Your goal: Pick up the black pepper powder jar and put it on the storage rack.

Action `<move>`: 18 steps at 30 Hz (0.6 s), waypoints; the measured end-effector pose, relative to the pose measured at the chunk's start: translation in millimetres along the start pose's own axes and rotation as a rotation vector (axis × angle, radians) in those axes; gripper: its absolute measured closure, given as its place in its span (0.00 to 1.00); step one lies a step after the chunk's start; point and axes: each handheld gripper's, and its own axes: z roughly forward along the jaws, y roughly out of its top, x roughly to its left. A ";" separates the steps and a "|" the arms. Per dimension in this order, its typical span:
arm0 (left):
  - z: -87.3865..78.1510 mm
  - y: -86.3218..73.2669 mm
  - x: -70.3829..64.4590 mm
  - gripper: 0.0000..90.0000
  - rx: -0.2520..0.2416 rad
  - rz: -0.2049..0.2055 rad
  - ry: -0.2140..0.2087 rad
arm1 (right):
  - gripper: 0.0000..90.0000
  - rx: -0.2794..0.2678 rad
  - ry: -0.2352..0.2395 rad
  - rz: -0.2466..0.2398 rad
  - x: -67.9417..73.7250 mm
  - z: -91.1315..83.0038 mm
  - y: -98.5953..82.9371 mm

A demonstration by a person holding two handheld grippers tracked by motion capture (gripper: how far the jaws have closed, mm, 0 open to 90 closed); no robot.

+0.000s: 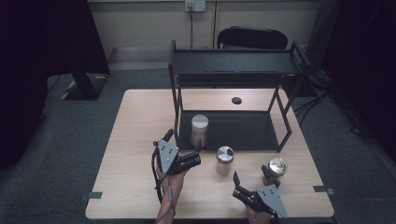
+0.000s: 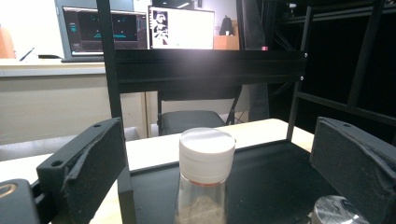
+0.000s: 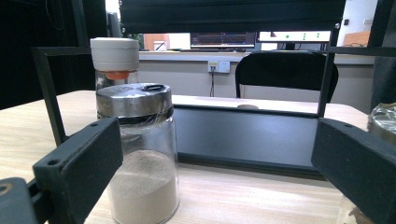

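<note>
1. Two hand-held grippers come in at the near edge of the pale wooden counter [image 1: 140,140], one per hand. The left gripper [image 1: 198,151] sits left of centre; the right gripper [image 1: 250,179] is low at the right.
2. The right gripper's fingers [image 3: 79,172] are spread wide and hold nothing. In its own view a clear glass jar with a shiny metal shaker lid [image 3: 137,154], part-filled with pale powder, stands on the counter just beside the left-hand finger, partly behind it; whether they touch is hard to tell.
3. Three jars can be counted in the high view. Nearest is a squat jar with a gold-toned reflective lid [image 1: 276,169], on the counter just beside the right gripper's tips. The metal-lidded jar [image 1: 224,160] stands mid-counter, between the two grippers.
4. The third, a tall clear jar with a white screw cap [image 1: 199,130], stands upright on the front left part of the lower shelf of the black metal two-tier rack [image 1: 233,67].
5. The left gripper's fingers [image 2: 88,163] are also wide apart and grip nothing. In its view the white-capped jar [image 2: 205,172] sits centred between them, with clear space on both sides.
6. One rack stands across the far half of the counter; its upper shelf carries nothing.
7. One small dark round spot [image 1: 236,100] lies on the counter behind the rack.
8. Beyond the counter stands one black chair [image 1: 252,37], and a wall socket [image 1: 195,5] with a cable hanging from it.
</note>
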 end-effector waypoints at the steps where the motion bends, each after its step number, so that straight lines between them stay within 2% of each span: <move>1: -1.4 -1.0 0.4 0.03 -0.001 0.000 -0.002 | 0.01 0.000 0.000 0.000 0.0 0.0 0.0; 8: -11.2 -7.9 -5.2 0.03 -0.003 0.013 0.026 | 0.01 0.000 0.000 0.000 0.1 0.0 0.0; 18: -19.8 -20.4 -4.0 0.03 -0.002 0.004 0.028 | 0.01 0.000 -0.001 0.000 0.1 0.0 0.0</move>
